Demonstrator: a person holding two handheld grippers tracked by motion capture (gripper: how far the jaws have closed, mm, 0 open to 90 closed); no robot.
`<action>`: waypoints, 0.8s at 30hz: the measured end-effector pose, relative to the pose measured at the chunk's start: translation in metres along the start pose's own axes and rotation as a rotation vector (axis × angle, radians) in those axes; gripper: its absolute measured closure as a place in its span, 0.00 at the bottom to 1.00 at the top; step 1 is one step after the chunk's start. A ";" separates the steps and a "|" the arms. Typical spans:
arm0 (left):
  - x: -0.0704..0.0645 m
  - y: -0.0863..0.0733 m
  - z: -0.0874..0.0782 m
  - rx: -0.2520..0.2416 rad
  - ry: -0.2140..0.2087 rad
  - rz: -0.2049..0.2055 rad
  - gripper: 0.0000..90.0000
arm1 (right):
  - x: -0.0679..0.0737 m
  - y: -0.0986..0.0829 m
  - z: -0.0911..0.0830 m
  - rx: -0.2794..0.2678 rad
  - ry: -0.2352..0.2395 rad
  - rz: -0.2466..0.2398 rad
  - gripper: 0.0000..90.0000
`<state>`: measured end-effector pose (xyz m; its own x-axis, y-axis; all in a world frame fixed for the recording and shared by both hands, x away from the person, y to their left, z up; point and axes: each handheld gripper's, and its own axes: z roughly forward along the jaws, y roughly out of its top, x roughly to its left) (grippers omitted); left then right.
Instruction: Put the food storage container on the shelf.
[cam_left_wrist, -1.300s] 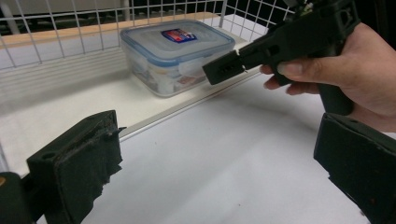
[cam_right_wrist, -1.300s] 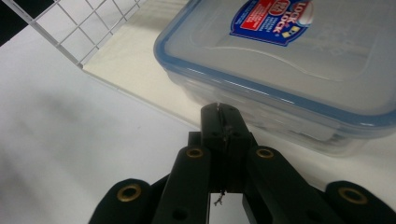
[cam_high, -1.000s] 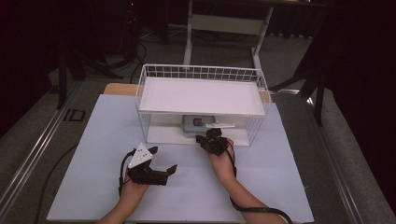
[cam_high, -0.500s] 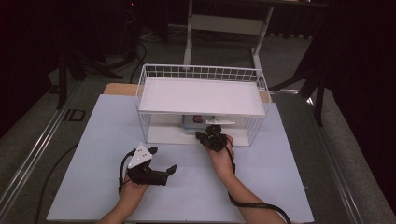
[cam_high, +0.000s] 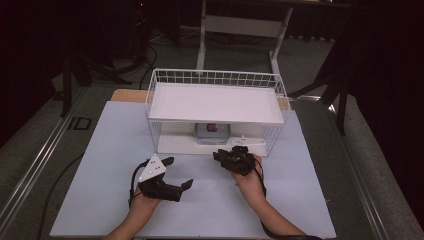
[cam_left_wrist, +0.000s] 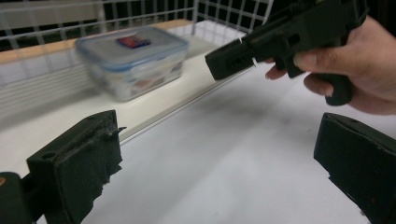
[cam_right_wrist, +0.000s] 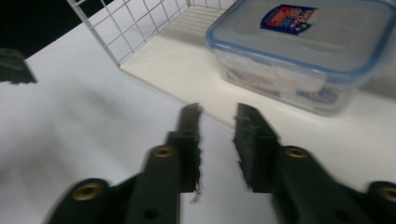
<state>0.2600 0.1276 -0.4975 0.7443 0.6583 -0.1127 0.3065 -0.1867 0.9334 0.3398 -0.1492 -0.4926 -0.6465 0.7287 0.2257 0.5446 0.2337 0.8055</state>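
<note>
Nearest, my right claw (cam_right_wrist: 217, 126), jaws nearly closed and empty, sits at the shelf's front edge; just beyond lies the clear plastic box with its blue-rimmed lid (cam_right_wrist: 303, 51) inside the white wire rack (cam_high: 215, 102); my left claw (cam_high: 162, 182) gapes wide, farther off

A clear, square plastic food container with a blue-rimmed snap lid (cam_high: 212, 133) sat upright on the lower white shelf of the white wire rack (cam_high: 272, 135), under its upper shelf, at about 12 o'clock on the table. The lid was closed and carried a red-and-blue label at its centre. Printed labels showed on the side walls. Contents could not be determined.
</note>
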 end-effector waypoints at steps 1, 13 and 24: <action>-0.001 0.001 0.000 -0.006 -0.011 -0.002 0.02 | 0.001 -0.002 -0.004 -0.006 0.006 0.002 0.69; -0.009 0.022 0.000 -0.014 -0.089 0.033 0.02 | 0.003 -0.013 -0.034 -0.068 -0.005 -0.094 0.13; -0.002 0.019 -0.010 -0.022 -0.092 0.026 0.02 | 0.002 -0.028 -0.059 -0.112 0.034 -0.139 0.16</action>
<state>0.2580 0.1303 -0.4761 0.8035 0.5835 -0.1181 0.2740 -0.1862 0.9435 0.2920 -0.1924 -0.4821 -0.7303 0.6717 0.1245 0.3867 0.2562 0.8859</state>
